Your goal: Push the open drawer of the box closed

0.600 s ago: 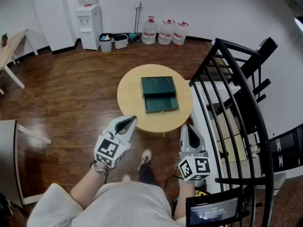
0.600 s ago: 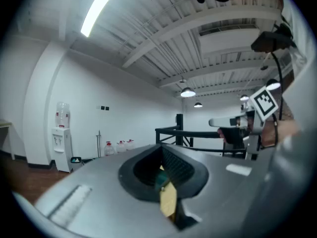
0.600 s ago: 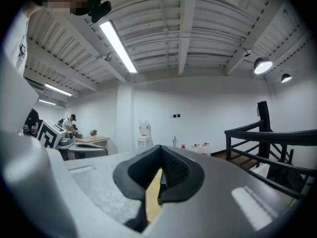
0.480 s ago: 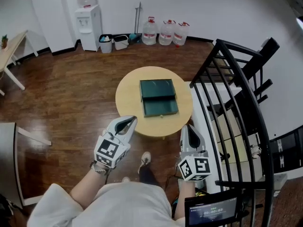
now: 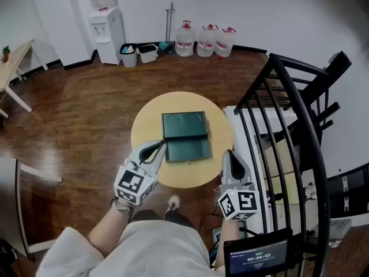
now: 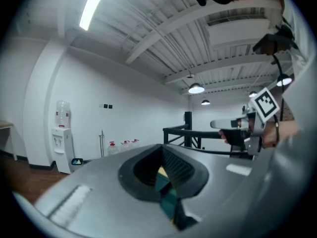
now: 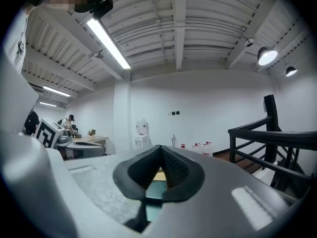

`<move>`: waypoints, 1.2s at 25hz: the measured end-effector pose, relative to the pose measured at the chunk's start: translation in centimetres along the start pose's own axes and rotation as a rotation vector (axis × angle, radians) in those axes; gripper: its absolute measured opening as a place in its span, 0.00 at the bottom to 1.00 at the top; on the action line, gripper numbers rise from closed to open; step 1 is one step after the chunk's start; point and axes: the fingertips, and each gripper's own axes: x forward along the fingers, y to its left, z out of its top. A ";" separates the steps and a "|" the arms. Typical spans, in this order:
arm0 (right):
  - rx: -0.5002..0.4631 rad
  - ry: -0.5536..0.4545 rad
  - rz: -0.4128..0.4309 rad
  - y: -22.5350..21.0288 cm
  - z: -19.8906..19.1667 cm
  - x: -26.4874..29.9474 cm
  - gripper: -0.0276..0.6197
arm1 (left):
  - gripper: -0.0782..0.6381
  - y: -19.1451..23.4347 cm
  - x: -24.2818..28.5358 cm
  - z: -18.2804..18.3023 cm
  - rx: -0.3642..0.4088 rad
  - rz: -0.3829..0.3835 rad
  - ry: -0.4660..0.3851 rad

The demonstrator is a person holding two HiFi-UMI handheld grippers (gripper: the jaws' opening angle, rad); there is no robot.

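- Left gripper (image 5: 154, 150) (image 6: 166, 175) is pointing forward and slightly down, and in the left gripper view I am seeing its 2 jaws pressed together with nothing clamped between them.
- Through the small opening under its pads I am catching a sliver of green and some yellow tabletop.
- From the head view, its tip is overlapping the front left corner of the drawer (image 5: 188, 149); I cannot tell whether it is touching.
- Right gripper (image 5: 229, 156) (image 7: 159, 175) is lying level with its jaws fully closed and empty. Its tip is sitting at the table's near right rim in the head view, just off the drawer's front right corner and apart from it.
- Each gripper is carrying a marker cube (image 5: 134, 183) at its wrist end.
- Between the 2 grippers, the drawer is standing pulled out toward me from the dark green box (image 5: 184, 124), with its small knob (image 5: 189, 163) facing me.
- I am seeing the box sitting flat near the middle of the round wooden table (image 5: 143, 126).
- Under the table, a dark wooden floor (image 5: 75, 108) is spreading out to the walls.
- Farther out, a black railing (image 5: 288, 131) is running along my right side, while a white water dispenser (image 5: 105, 25) and 3 water bottles (image 5: 206, 41) are lining the far wall.
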 end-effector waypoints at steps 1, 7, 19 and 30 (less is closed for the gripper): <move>-0.002 0.005 0.005 -0.4 -0.1 0.7 0.05 | 0.12 0.3 0.5 0.0 -0.002 0.007 0.001; -0.001 0.032 0.011 -1.5 -0.1 3.7 0.05 | 0.12 2.2 2.5 -1.0 -0.025 0.029 0.036; -0.001 0.053 -0.052 -0.9 -0.8 6.5 0.05 | 0.12 4.6 4.4 -1.6 -0.031 -0.032 0.068; -0.034 0.211 -0.103 1.2 -6.2 5.4 0.05 | 0.17 6.4 6.0 -8.4 -0.109 -0.039 0.253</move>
